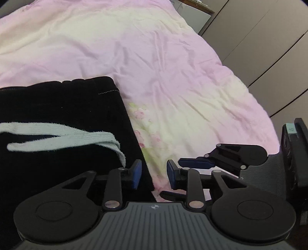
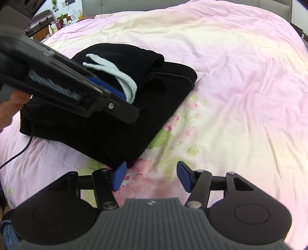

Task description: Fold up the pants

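Black pants lie folded in a thick stack on the pink floral bedspread, a pale drawstring draped across the top. My left gripper hangs open over the stack's right edge; the cloth edge shows in the gap and neither pad presses on it. In the right wrist view the pants sit left of centre, the drawstring on top, and the left gripper reaches in above them. My right gripper is open over bare bedspread, its left pad beside the stack's near corner.
Grey panelled doors stand past the bed's right edge. A bedside table with bottles and a grey headboard are at the far end. A black cable trails over the cover, below a person's hand.
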The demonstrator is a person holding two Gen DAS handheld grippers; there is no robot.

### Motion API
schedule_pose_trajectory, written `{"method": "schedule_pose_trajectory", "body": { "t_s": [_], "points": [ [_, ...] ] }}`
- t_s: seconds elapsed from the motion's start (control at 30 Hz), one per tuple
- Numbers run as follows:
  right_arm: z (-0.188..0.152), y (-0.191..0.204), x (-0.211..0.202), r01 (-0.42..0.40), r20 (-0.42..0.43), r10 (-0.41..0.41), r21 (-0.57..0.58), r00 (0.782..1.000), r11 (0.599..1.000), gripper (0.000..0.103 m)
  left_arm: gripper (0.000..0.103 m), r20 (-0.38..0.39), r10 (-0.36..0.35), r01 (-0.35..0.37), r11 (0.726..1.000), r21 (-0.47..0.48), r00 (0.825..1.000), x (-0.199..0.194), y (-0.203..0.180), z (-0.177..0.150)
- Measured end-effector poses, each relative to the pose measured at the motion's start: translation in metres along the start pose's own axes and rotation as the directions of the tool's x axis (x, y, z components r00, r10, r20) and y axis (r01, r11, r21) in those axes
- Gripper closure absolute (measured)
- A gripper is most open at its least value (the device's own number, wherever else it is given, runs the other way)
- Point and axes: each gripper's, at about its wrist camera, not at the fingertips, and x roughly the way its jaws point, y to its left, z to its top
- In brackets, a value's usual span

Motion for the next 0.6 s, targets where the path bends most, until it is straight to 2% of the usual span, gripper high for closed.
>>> {"method": "schedule_pose_trajectory", "body": {
  "t_s": [0.07,0.1,0.17,0.2,0.3,0.4,0.5,0.6],
  "points": [
    [0.001,0.0,-0.005,0.007,0.007,-0.007,-0.003,1.0,1.0,0.048,0.059,0.042,0.038,-0.04,0.998,0.052,0.998,-0.014,-0.004,-0.001],
    [0.003,-0.001,-0.012,0.01,0.014,-0.01,-0.003,1.0,1.0,0.048,0.054,0.05,0.034,-0.037,0.997,0.065,0.998,-0.022,-0.002,-0.002],
    [0.006,0.002,-0.02,0.016,0.026,-0.016,0.009,1.0,1.0,0.047,0.053,0.065,0.021,-0.026,0.997,0.077,0.998,-0.042,0.007,-0.007],
    [0.008,0.003,-0.025,0.017,0.034,-0.017,0.019,0.999,1.0,0.047,0.052,0.076,0.035,-0.042,0.995,0.088,0.996,-0.054,0.014,-0.011],
    [0.018,0.006,-0.038,0.002,0.075,-0.007,0.072,0.997,0.997,0.047,0.049,0.102,0.117,-0.129,0.985,0.118,0.988,-0.083,0.038,-0.023],
    [0.029,0.01,-0.04,-0.005,0.101,-0.009,0.133,0.995,0.991,0.047,0.044,0.121,0.206,-0.219,0.969,0.114,0.971,-0.11,0.069,-0.042],
    [0.039,0.022,-0.034,-0.011,0.1,-0.006,0.166,0.995,0.986,0.047,0.04,0.112,0.26,-0.271,0.958,0.091,0.959,-0.126,0.1,-0.067],
    [0.042,0.032,-0.027,-0.059,0.094,0.039,0.225,0.995,0.973,0.047,0.039,0.095,0.306,-0.315,0.945,0.093,0.947,-0.131,0.121,-0.097]
  ]
}}
